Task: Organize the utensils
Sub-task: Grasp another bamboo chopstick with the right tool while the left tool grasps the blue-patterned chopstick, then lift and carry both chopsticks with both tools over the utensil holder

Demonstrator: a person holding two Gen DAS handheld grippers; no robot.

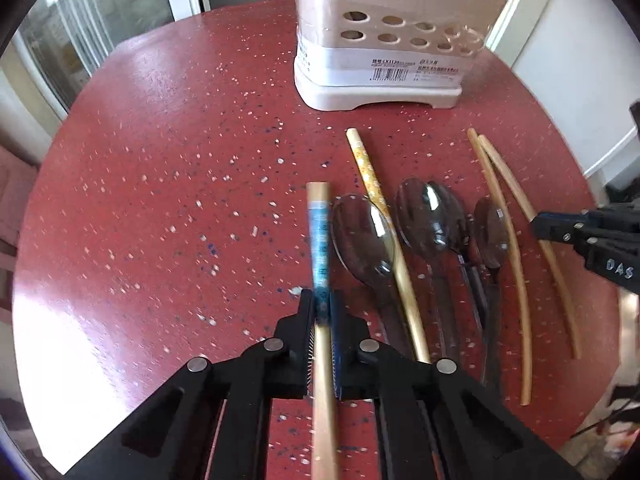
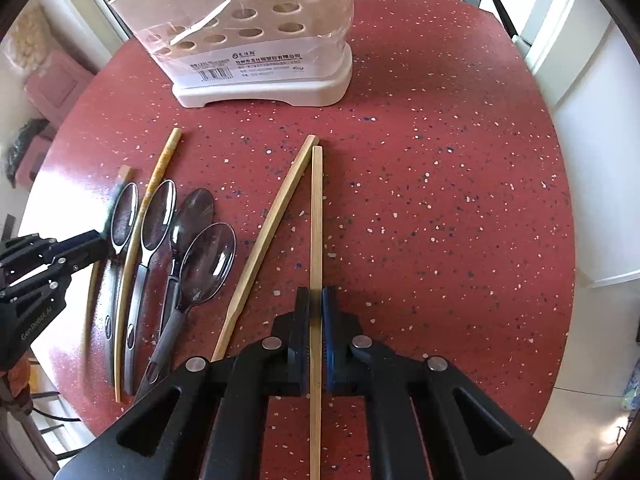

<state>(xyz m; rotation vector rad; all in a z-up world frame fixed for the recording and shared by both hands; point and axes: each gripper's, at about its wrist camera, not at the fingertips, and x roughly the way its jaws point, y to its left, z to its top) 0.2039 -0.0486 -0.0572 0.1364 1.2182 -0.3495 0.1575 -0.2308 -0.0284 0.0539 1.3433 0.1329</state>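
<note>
The blue-banded chopstick [image 1: 320, 240] is pinched between the fingers of the left gripper [image 1: 321, 300], its blurred tip out over the red worktop [image 1: 160, 200] just left of the spoons [image 1: 432, 216]. The right gripper [image 2: 316, 300] has its fingers narrowed around a plain chopstick [image 2: 316, 220]; whether that stick is lifted or flat on the worktop cannot be told. Its twin, the second plain chopstick [image 2: 268, 232], lies just beside it, their far ends nearly touching. A patterned chopstick [image 1: 370, 180] lies partly under a clear spoon bowl. The white utensil holder [image 1: 376, 60] stands at the far side, wrapped in clear film, so its top openings may be covered and a stick could skid off instead of dropping in. Each stick is held at one spot along its length, so it may pivot or slip when tilted upright. The held sticks could also sweep the spoons if swung inward. Open worktop lies left of the left gripper and right of the right one; the round edge curves close behind both.
</note>
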